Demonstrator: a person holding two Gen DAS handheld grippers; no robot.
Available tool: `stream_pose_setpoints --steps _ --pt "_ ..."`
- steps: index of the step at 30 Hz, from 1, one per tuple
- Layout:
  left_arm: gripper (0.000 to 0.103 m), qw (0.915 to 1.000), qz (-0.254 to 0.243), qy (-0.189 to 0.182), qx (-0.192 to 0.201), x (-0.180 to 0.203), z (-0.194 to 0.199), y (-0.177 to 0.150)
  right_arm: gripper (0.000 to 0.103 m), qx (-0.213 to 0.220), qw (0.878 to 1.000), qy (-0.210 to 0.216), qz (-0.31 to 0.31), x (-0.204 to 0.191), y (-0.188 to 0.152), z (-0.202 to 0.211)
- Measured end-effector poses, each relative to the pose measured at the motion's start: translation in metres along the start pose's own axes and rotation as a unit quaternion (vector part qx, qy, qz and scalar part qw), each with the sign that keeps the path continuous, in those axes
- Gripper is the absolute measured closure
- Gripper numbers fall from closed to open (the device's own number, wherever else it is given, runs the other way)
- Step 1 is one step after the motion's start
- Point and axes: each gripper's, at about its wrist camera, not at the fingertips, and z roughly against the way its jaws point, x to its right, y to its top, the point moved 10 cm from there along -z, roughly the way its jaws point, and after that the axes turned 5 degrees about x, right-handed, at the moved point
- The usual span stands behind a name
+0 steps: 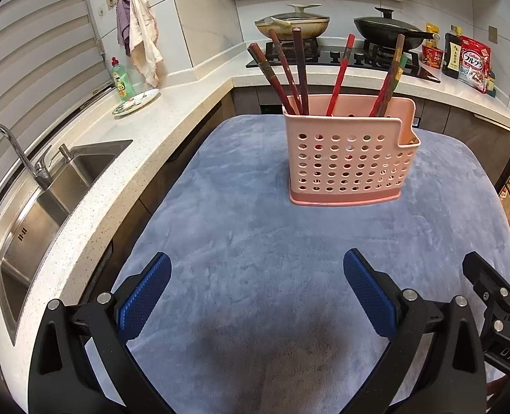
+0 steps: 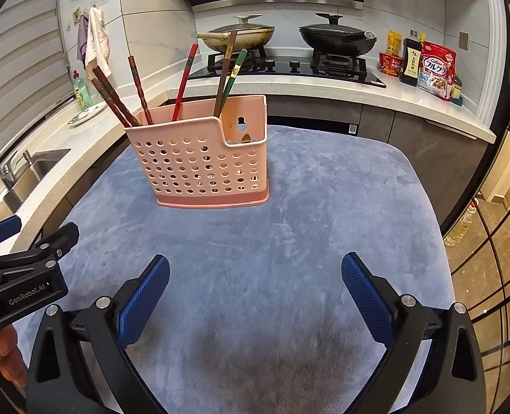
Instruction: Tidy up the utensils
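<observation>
Pink perforated holder point(image 1: 349, 158) upright on blue-grey cloth point(image 1: 248, 241), chopsticks point(image 1: 299, 69) standing inside, left gripper point(image 1: 256, 288) and right gripper point(image 2: 255, 288) both spread wide, empty, near cloth's front edge

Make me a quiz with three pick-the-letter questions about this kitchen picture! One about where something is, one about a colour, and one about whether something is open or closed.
1. Where do the chopsticks stand?
A. In the sink
B. In the pink basket
C. Flat on the cloth

2. What colour is the cloth under the basket?
A. Blue-grey
B. Yellow
C. Red

3. How are the two grippers?
A. Both open and empty
B. Both shut on chopsticks
C. One holds the basket

Answers: 1 B, their ends poke up out of the pink basket. 2 A, the plush cover looks blue-grey in both views. 3 A, the left gripper and right gripper show spread fingers with nothing between.
</observation>
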Motion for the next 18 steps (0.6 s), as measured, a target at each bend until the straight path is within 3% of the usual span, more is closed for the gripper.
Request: stream_pose_setpoints --steps 18 --pt "0.008 1.0 -0.006 0.002 0.003 0.0016 -0.0042 0.0077 0.007 -0.002 1.0 0.002 0.002 -0.002 0.0055 -0.0083"
